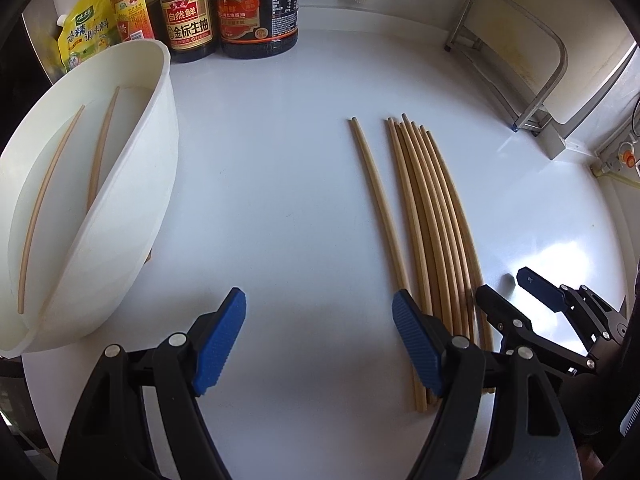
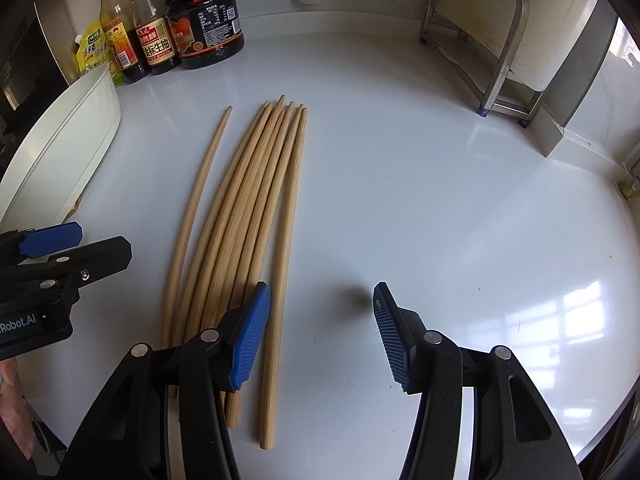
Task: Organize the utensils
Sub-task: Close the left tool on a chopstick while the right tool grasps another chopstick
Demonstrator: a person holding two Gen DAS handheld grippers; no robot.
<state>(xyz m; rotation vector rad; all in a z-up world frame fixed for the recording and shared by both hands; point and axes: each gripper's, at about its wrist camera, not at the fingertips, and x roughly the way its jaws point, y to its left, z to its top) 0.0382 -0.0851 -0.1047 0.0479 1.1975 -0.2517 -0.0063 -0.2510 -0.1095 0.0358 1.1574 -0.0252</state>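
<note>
Step in hand, as judged: pick a chopstick from the chopsticks (image 2: 240, 216) on the white surface (image 2: 440, 200) and move it to the white container (image 1: 132, 200), which already holds two. Left gripper (image 1: 320, 340) wide open, empty; right gripper (image 2: 320, 332) about half open, empty, one finger over the bundle. Best to straddle the rightmost stick alone, low, then close squarely. Sticks are pale wood, slim, round, lying roughly parallel, one apart at left.

Chopsticks (image 2: 240, 216) near ends – hidden behind claw.
</note>
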